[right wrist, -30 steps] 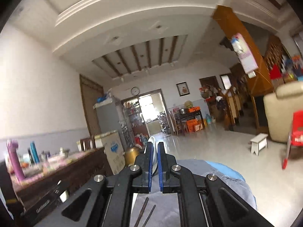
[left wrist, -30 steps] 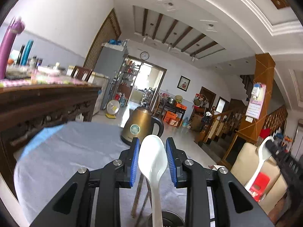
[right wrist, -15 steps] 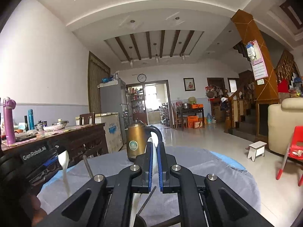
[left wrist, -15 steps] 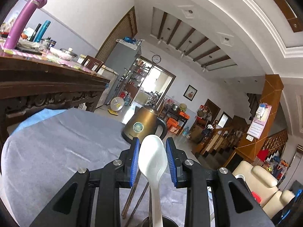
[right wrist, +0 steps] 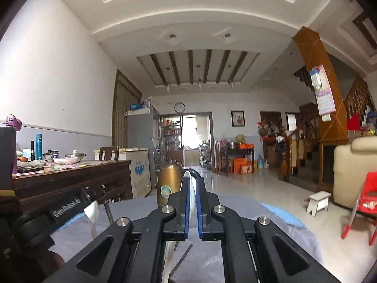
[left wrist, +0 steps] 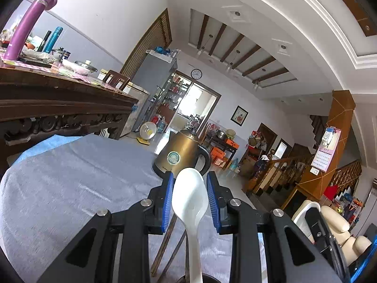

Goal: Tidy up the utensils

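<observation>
While grey cloth covers the tabletop [left wrist: 70, 188], a big living rm w/ stairs lies beyond. Count: 1 kettle [left wrist: 181, 155] at 12 o'clock, 2 white spoons, 2 dark chopsticks [left wrist: 165, 243] under the jaws. Left gripper [left wrist: 190, 202] jaws spread around a spoon [left wrist: 190, 198], apart from it. Right gripper [right wrist: 193, 202] jaws pinch the other spoon [right wrist: 192, 195] edge-on. Vs 0.5 s ago: left view tilted up a bit more; right gripper dropped, kettle now nearer its tips.

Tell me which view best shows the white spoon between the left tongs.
The left wrist view: the white spoon faces the camera, bowl fully visible between the open left tongs. The right wrist view shows only a sliver of it at left.
</observation>
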`<state>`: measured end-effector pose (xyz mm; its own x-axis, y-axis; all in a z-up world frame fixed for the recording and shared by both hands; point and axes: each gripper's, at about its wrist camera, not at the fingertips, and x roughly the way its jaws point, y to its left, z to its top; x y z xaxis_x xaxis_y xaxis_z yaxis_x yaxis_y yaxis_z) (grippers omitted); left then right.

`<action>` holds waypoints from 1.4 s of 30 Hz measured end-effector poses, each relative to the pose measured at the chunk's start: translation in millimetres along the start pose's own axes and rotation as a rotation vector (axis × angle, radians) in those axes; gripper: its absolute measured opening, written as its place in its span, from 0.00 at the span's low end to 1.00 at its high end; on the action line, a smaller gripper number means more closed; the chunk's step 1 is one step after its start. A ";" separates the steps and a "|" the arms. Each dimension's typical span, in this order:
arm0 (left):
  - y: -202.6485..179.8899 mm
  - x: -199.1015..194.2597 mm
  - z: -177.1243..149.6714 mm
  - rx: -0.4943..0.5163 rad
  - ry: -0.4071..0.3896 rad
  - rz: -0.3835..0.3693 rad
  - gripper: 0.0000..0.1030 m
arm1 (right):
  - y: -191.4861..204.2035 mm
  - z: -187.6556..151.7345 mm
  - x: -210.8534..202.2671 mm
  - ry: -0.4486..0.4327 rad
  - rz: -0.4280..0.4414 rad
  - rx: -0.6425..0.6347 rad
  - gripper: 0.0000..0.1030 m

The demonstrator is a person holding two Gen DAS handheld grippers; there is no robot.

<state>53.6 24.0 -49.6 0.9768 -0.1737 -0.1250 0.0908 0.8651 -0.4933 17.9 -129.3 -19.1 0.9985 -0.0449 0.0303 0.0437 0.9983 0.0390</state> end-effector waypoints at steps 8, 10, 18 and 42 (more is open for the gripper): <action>3.1 4.8 -7.5 0.005 0.023 0.023 0.29 | 5.0 -9.7 7.7 0.033 0.028 -0.018 0.06; 4.6 5.6 -7.8 0.000 0.027 0.023 0.29 | 5.3 -11.4 9.2 0.038 0.028 -0.016 0.06; 4.9 3.2 -9.3 0.010 0.052 0.005 0.29 | 3.7 -11.9 9.1 0.046 0.039 -0.020 0.06; 76.4 42.3 -21.2 0.100 0.476 0.232 0.49 | -5.1 -3.3 8.1 0.081 0.055 -0.018 0.34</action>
<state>97.8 72.7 -110.8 0.7794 -0.1464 -0.6092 -0.0764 0.9429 -0.3243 26.0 -134.7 -22.4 0.9987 0.0124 -0.0490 -0.0113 0.9997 0.0212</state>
